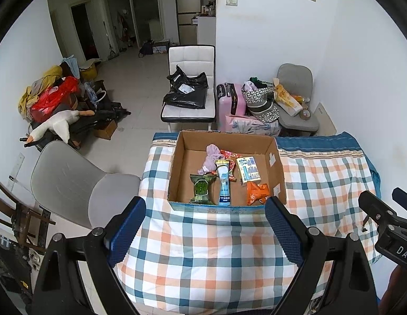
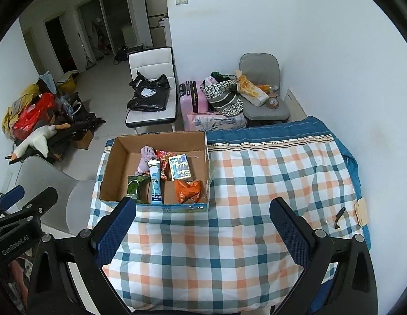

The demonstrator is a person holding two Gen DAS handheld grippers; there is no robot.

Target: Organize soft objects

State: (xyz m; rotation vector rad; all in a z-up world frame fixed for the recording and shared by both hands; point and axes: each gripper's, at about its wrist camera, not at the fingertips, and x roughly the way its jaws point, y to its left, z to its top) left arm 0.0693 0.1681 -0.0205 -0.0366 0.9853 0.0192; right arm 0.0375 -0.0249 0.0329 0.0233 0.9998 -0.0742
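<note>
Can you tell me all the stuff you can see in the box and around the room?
cardboard box: one, brown, on the checked blanket, open at the top
checked blanket: one, white, orange and teal, under the box
purple cloth: one, lilac, inside the box, toward the back
green packet: one, inside the box, front left
blue tube pack: one, blue and white, inside the box, middle
orange packet: one, inside the box, front right
tissue pack: one, cream and blue, inside the box, right
red packet: one, inside the box, behind the tube
goose plush: one, white, on the pile at the left
pink suitcase: one, beside the white chair
white chair: one, holding black bags
left tool: open, empty
right tool: open, empty
</note>
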